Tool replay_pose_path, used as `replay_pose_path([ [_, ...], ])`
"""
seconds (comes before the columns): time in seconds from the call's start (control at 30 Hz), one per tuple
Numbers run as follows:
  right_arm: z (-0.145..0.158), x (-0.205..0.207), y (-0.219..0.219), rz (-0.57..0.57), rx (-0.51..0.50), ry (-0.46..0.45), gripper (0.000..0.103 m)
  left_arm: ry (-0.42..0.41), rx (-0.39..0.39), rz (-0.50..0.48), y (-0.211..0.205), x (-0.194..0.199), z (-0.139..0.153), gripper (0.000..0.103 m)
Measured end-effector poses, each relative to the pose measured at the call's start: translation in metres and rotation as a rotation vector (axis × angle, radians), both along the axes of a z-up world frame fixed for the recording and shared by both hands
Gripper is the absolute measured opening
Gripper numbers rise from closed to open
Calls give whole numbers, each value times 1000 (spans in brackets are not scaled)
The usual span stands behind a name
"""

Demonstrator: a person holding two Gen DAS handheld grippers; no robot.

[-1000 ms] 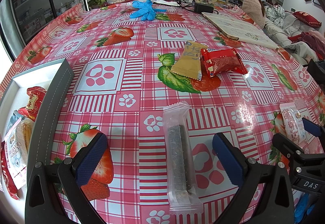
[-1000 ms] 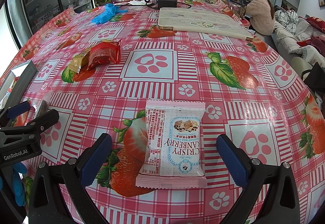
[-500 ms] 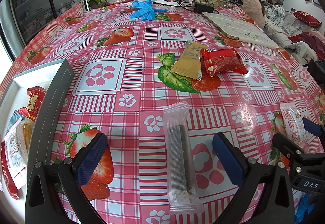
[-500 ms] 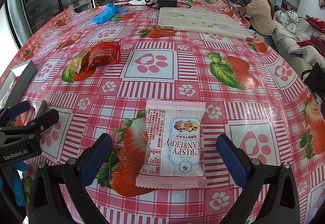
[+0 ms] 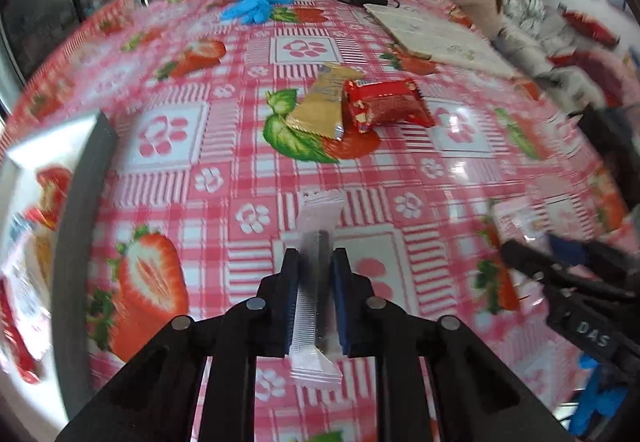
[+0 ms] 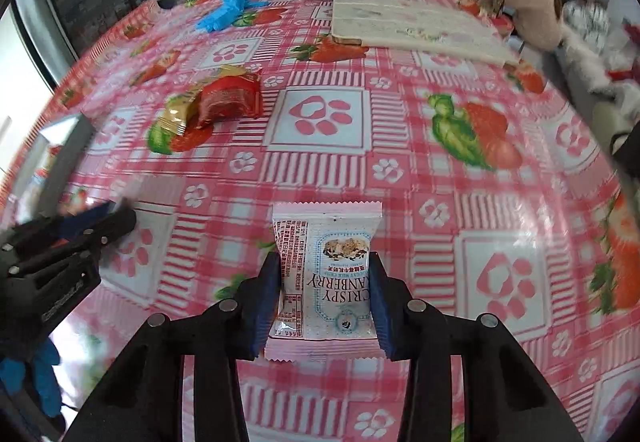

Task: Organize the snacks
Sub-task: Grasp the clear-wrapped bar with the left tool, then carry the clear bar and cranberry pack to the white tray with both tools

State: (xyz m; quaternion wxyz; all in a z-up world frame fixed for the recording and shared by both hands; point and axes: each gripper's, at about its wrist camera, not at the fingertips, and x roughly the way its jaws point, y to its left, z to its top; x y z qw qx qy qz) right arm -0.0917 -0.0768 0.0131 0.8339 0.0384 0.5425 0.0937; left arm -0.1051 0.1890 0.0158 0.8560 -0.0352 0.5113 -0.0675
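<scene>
- Snacks lie scattered on a table (image 5: 224, 145) covered with a pink checked cloth printed with strawberries and paw marks.
- Left gripper (image 5: 314, 262) has its blue pads pressed together on a slim clear-wrapped bar (image 5: 310, 282), which stands on edge between them, its far end sticking out over the cloth.
- Right gripper (image 6: 325, 270) is closing; both pads touch the sides of a white cranberry crisp packet (image 6: 326, 266) that sits flat on the cloth between them.
- Farther out, a gold packet (image 5: 324, 103) and a red packet (image 5: 386, 103) lie touching each other on a printed strawberry.
- At the left edge, a grey-walled tray (image 5: 78, 209) holds several more packets, blurred.
- Blue gloves (image 5: 250, 3) rest near the far side of the table, well apart from the snacks.
- Beyond the table a person (image 6: 534, 11) sits facing away.
</scene>
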Motion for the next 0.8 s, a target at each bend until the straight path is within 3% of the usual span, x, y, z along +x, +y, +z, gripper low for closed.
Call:
replay_pose_path([
  [0.23, 14, -10, -2, -9, 63, 9, 43, -41, -82, 18, 25, -22, 30, 17],
  [0.5, 38, -7, 31, 52, 103, -11, 43, -155, -43, 38, 63, -41, 82, 17],
  [0.8, 72, 3, 102, 193, 142, -44, 43, -179, 3, 142, 132, -51, 111, 17],
])
